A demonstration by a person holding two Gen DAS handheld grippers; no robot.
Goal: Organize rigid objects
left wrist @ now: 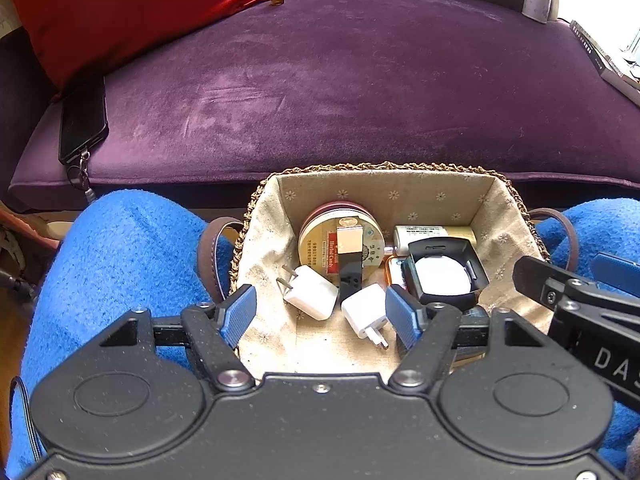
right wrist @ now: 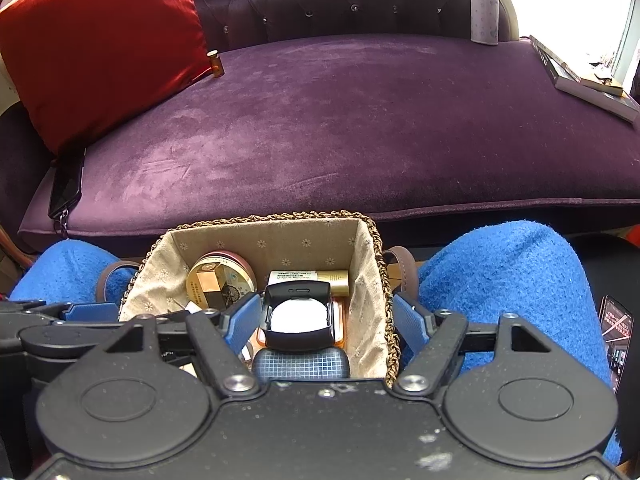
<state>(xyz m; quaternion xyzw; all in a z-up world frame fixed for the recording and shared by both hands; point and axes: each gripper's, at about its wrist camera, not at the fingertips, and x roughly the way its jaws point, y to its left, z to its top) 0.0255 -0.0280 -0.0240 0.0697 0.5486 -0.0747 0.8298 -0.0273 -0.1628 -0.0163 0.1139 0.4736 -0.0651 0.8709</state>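
Observation:
A woven basket [left wrist: 516, 208] with a cloth liner rests between blue-covered knees; it also shows in the right wrist view [right wrist: 376, 240]. It holds a round candy tin [left wrist: 316, 240], two white plug adapters [left wrist: 312, 292] [left wrist: 366, 310], a black open case with a white disc [left wrist: 444, 276] [right wrist: 298, 316], a white and gold tube [left wrist: 436, 234] and other small items. My left gripper [left wrist: 322, 316] is open and empty over the basket's near end. My right gripper [right wrist: 328, 322] is open and empty over the basket's near right part.
A purple sofa cushion [right wrist: 340, 120] lies beyond the basket. On it are a red pillow [right wrist: 100, 40], a small amber bottle [right wrist: 216, 64], a black phone [left wrist: 82, 120], a pale bottle [right wrist: 484, 6] and books [right wrist: 592, 80]. Another phone [right wrist: 616, 336] lies at right.

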